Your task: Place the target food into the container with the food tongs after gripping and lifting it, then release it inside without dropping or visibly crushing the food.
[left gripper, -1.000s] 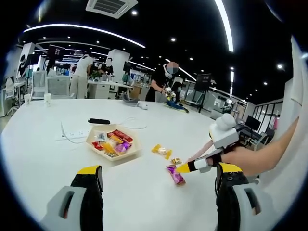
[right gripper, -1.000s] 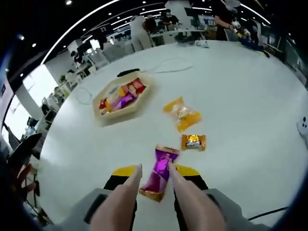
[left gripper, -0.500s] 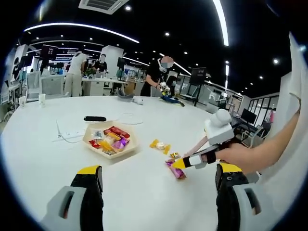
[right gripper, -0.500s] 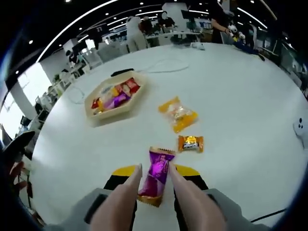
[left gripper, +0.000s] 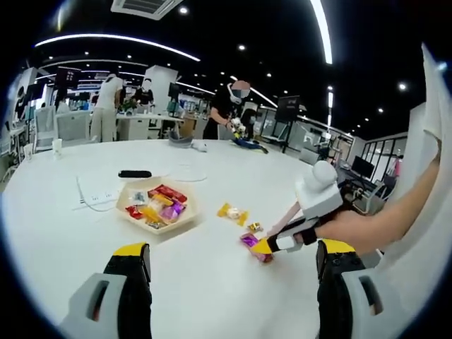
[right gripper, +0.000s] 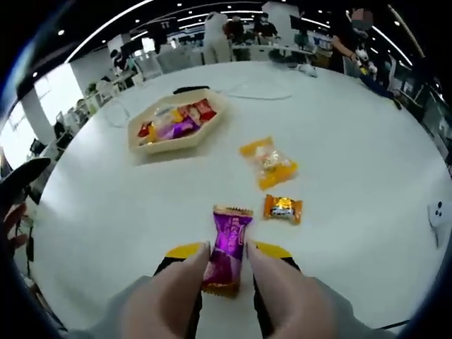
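Right gripper view: tongs (right gripper: 224, 282) straddle purple candy (right gripper: 227, 248), jaws open, left's wide.

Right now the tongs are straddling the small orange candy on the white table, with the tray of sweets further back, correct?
Not quite. In the right gripper view the tongs straddle the purple candy; the small orange candy lies beside it, untouched. The tray is indeed further back on the white table.

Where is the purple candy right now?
In the right gripper view, the purple candy lies on the white table between the tongs, just left of the small orange candy.
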A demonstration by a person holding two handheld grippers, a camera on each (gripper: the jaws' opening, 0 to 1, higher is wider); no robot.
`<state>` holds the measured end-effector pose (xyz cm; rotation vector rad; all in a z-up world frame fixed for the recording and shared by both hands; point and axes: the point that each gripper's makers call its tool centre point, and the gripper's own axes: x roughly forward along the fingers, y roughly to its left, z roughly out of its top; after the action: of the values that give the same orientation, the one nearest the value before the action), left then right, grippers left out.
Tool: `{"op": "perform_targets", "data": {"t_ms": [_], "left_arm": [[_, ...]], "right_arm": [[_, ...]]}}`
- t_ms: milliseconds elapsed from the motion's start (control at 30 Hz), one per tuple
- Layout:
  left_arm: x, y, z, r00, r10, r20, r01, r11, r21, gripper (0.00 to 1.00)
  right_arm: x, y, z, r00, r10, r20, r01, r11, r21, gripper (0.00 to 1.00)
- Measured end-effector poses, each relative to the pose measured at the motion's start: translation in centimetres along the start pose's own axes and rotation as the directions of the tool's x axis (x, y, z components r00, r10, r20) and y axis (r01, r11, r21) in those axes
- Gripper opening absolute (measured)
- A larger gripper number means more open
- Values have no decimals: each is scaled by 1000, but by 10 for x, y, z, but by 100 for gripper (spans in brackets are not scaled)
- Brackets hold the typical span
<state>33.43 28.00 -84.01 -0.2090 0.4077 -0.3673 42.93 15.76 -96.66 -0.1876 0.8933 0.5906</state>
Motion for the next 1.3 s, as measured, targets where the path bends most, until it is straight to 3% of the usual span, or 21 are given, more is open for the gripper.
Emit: {"op": "perform_targets", "data": {"t_ms": [100,300,533,767,967,1300], "left_arm": [[0,-3,5,1000,-9,25,9,1000,-14,99],[0,-4,5,1000,0,22,0,1000,-10,99],[0,-7,2,1000,7,6,-7,1000,-1,99],[3,-11,2,1000,5,8,-5,1000,-3,99],[3,-13,-2,1000,7,-11,-7,1000,3,99],[5,-14,-7,1000,3,-29,-3,1000,-5,99]], "right_arm": [[0,0,0,1000,-6,6,6,998,-60,25],[-1,0,1,1000,20,19,-17,992,-121,25],[-1,-3,6,999,43,33,-40,995,-86,28],[4,-2,8,998,30,52,-22,989,-146,28],[7,-2,6,999,20,36,-14,986,-164,24],[5,-7,8,997,37,69,-24,985,-172,19]]}}
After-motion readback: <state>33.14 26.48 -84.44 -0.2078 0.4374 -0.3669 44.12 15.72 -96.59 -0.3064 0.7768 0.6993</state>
